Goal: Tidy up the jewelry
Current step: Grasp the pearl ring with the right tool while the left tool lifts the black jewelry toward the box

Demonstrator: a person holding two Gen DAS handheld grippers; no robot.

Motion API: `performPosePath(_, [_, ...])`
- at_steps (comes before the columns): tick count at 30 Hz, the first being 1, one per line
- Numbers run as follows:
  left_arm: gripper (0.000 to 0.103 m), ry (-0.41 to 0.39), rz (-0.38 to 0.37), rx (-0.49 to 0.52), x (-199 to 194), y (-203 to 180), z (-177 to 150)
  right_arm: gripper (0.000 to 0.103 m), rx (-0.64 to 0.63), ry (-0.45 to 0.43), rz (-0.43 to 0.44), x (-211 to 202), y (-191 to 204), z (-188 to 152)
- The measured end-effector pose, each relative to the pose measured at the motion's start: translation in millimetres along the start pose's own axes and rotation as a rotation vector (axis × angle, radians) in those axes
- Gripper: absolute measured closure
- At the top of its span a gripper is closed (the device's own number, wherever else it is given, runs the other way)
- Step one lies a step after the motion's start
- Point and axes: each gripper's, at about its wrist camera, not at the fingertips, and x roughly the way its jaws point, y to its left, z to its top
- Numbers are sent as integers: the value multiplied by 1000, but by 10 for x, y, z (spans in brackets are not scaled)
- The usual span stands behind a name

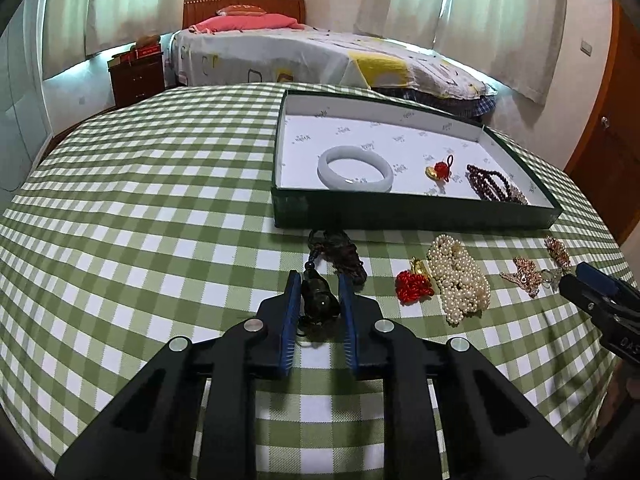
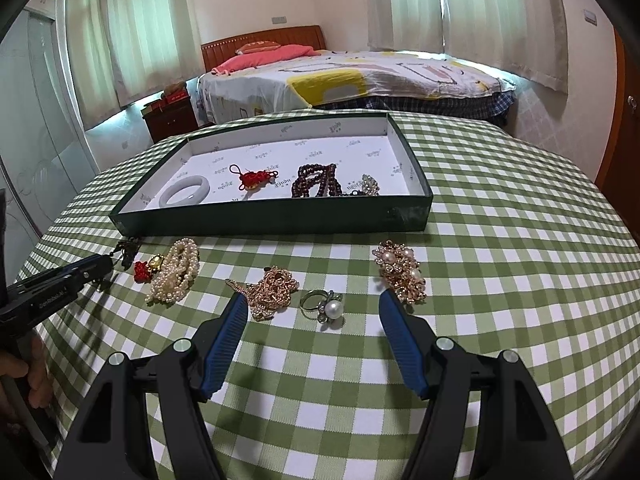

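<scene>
Jewelry lies on the checked worktop (image 1: 120, 208) before the green tray (image 1: 400, 212): the left hand-held gripper (image 1: 320, 280) pinches a dark pendant (image 1: 318, 300), beside the red knot charm (image 1: 414, 286) and pearl strand (image 1: 460, 276). The right hand-held gripper (image 2: 314, 300) hangs wide open and empty over a pearl ring (image 2: 326, 308), between two gold brooches.

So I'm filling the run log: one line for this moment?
left claw: shut on dark carved pendant | right claw: open over pearl ring | green box: part filled

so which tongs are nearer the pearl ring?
Right. The right tongs stand open just short of the pearl ring, which lies off their tips. The left tongs are off to its left, closed around a dark pendant.
</scene>
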Motion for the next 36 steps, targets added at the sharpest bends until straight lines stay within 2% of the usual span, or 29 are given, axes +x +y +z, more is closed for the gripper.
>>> performPosePath(4, [84,4,-2,-7,1,29,-1,51,7,24,0,63,-39,31])
performPosePath(12, [84,13,-3,-13,36,52,-12,64,9,72,1,186,-96,31])
performPosePath(16, [84,15,-2,-13,42,50,-15,77,-6,80,10,200,-87,41])
performPosePath(23, [84,10,0,-11,50,33,-19,78,-22,75,10,165,-52,11])
performPosePath(27, [84,1,0,-8,30,23,-18,83,-26,69,12,140,-42,13])
performPosePath(36, [84,-16,-4,0,-54,7,-4,83,-26,63,12,91,-34,0])
